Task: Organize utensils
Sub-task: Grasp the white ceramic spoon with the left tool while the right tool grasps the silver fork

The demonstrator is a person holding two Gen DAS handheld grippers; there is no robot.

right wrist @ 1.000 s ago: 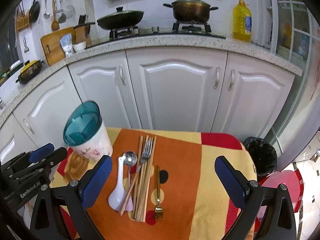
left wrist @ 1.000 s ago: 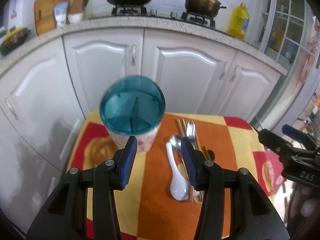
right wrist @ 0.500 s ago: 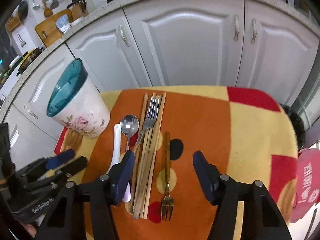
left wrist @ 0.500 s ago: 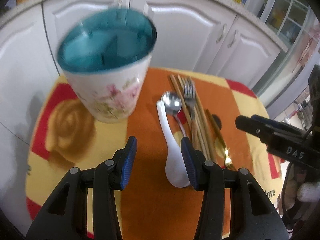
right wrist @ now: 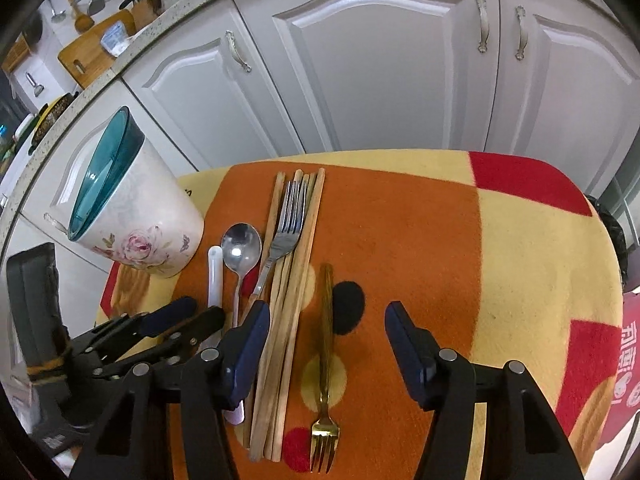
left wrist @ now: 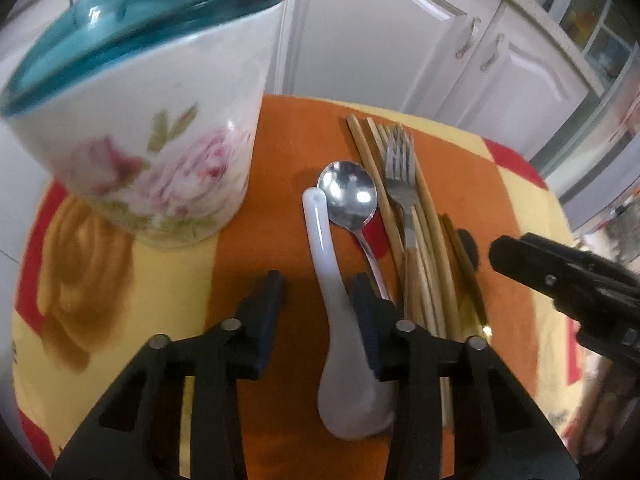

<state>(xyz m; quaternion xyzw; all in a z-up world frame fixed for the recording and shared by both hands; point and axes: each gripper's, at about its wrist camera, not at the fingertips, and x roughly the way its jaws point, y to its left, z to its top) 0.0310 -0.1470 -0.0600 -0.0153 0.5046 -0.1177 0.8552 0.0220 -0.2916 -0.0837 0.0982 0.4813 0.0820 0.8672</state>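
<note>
While both tongs [left wrist: 318, 294] [right wrist: 324, 330] gape: 2 forks [right wrist: 289, 229] [right wrist: 325, 392], 2 spoons [right wrist: 241, 254] [left wrist: 334, 312].

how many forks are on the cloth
2. A silver fork lies on the wooden chopsticks, tines toward the cabinets. A gold fork lies alone to their right, tines toward the camera. None seem hidden.

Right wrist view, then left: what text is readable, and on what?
On the red sheet at the right edge: white Chinese characters, cropped, unreadable.
On the tablecloth: small dark print near the utensil holder, too small to read.
Left wrist view: nothing readable.
</note>
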